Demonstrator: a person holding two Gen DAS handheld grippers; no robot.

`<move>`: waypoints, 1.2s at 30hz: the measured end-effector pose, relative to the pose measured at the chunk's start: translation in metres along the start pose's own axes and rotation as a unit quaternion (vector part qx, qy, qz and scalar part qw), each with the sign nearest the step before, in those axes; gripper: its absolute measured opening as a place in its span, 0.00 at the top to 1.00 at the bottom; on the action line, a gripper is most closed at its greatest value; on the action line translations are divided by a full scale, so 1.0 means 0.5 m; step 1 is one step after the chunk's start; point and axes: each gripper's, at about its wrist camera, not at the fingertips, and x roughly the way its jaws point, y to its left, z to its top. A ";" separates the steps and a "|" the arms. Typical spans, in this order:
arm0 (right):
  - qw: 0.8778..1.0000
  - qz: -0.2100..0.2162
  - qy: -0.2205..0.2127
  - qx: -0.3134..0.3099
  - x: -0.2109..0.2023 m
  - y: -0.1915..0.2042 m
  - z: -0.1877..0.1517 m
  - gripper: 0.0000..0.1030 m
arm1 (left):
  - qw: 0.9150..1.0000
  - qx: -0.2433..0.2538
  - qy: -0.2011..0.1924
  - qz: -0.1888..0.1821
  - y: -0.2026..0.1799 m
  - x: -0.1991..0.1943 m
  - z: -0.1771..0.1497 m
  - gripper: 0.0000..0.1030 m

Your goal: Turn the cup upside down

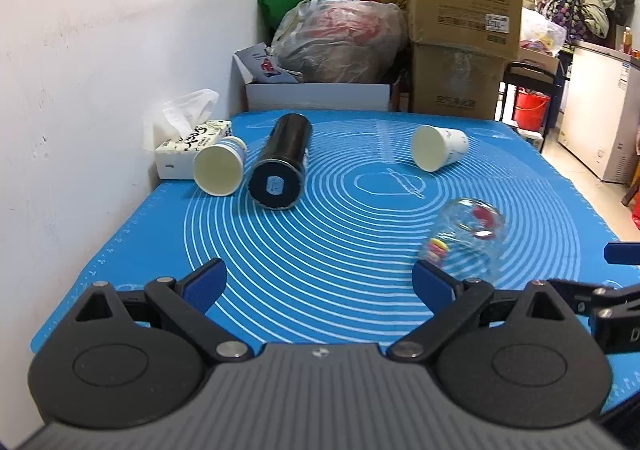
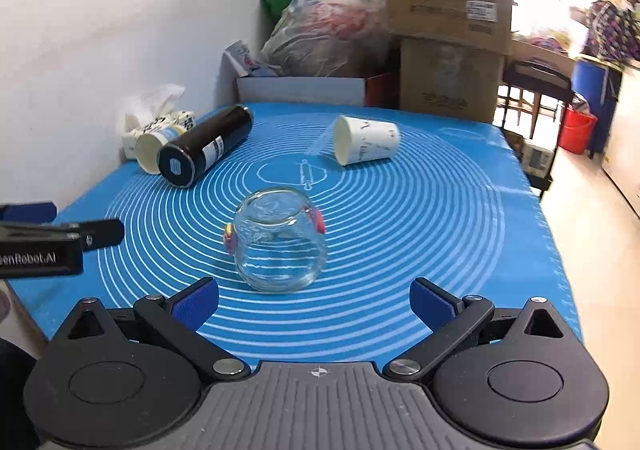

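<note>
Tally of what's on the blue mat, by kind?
Paper cups: 2, near the tissues and far right, both on their sides
Glass cup: 1
Black cylinder: 1
Tissue box: 1
Total: 5

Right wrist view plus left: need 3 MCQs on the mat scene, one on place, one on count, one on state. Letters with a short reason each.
1. Where is the glass cup relative to the right hand-held gripper?
A. Just ahead of its open fingers
B. Clamped between its fingers
C. Behind the tissue box

2. How many white paper cups lie on the blue mat?
A. One
B. Two
C. Four

3. What state is the black cylinder in?
A. Standing upright
B. Lying on its side
C. Held by the left hand-held gripper

Answers:
1 A: the glass sits on the mat just beyond the spread blue pads, apart from them.
2 B: one paper cup lies beside the cylinder near the tissue box, another paper cup lies toward the far right.
3 B: it rests lengthwise on the mat, round end facing the cameras; the left hand-held gripper is open and empty.
</note>
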 end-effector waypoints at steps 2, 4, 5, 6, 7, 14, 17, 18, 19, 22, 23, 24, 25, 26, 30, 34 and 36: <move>1.000 -0.005 -0.002 0.006 -0.023 -0.002 -0.004 0.00 | 1.000 0.000 0.004 -0.005 -0.006 -0.015 -0.004 0.05; 1.000 -0.009 -0.003 0.007 -0.045 -0.002 -0.009 0.00 | 1.000 0.001 0.007 -0.010 -0.011 -0.030 -0.008 0.05; 1.000 -0.011 -0.004 0.007 -0.056 -0.001 -0.012 0.00 | 1.000 0.002 0.008 -0.012 -0.015 -0.037 -0.010 0.05; 1.000 -0.011 -0.005 0.007 -0.066 -0.001 -0.015 0.00 | 1.000 0.005 0.008 -0.014 -0.017 -0.043 -0.011 0.05; 1.000 -0.009 -0.008 0.010 -0.074 0.000 -0.017 0.00 | 1.000 0.008 0.008 -0.016 -0.020 -0.049 -0.013 0.05; 1.000 -0.008 -0.016 0.018 -0.121 0.002 -0.041 0.00 | 0.999 0.020 0.007 -0.029 -0.036 -0.082 -0.027 0.05; 1.000 -0.011 -0.017 0.024 -0.133 0.001 -0.048 0.00 | 0.999 0.022 0.009 -0.031 -0.041 -0.090 -0.032 0.05; 1.000 -0.010 -0.015 0.025 -0.135 0.000 -0.050 0.00 | 0.999 0.023 0.008 -0.030 -0.043 -0.093 -0.033 0.05; 1.000 -0.009 -0.013 0.025 -0.138 -0.001 -0.053 0.00 | 0.999 0.024 0.008 -0.030 -0.044 -0.095 -0.035 0.05; 1.000 -0.010 -0.006 0.026 -0.142 -0.003 -0.061 0.00 | 0.999 0.025 0.010 -0.032 -0.045 -0.100 -0.041 0.05; 1.000 -0.011 -0.004 0.028 -0.144 -0.004 -0.063 0.00 | 0.999 0.026 0.010 -0.032 -0.045 -0.101 -0.042 0.05; 1.000 -0.012 -0.004 0.029 -0.145 -0.004 -0.064 0.00 | 0.999 0.026 0.011 -0.032 -0.045 -0.101 -0.043 0.05; 0.999 -0.012 -0.003 0.030 -0.146 -0.005 -0.066 0.00 | 0.999 0.025 0.011 -0.033 -0.044 -0.102 -0.045 0.05; 0.999 -0.013 -0.003 0.030 -0.148 -0.005 -0.067 0.00 | 0.999 0.026 0.011 -0.033 -0.044 -0.103 -0.046 0.05; 0.999 -0.014 -0.006 0.028 -0.154 -0.004 -0.069 0.00 | 0.999 0.027 0.012 -0.035 -0.044 -0.107 -0.051 0.05; 0.999 -0.015 -0.009 0.028 -0.159 -0.003 -0.069 0.00 | 0.999 0.031 0.012 -0.035 -0.048 -0.111 -0.055 0.05; 0.999 -0.015 -0.010 0.028 -0.161 -0.002 -0.069 0.00 | 0.999 0.032 0.012 -0.037 -0.049 -0.113 -0.056 0.05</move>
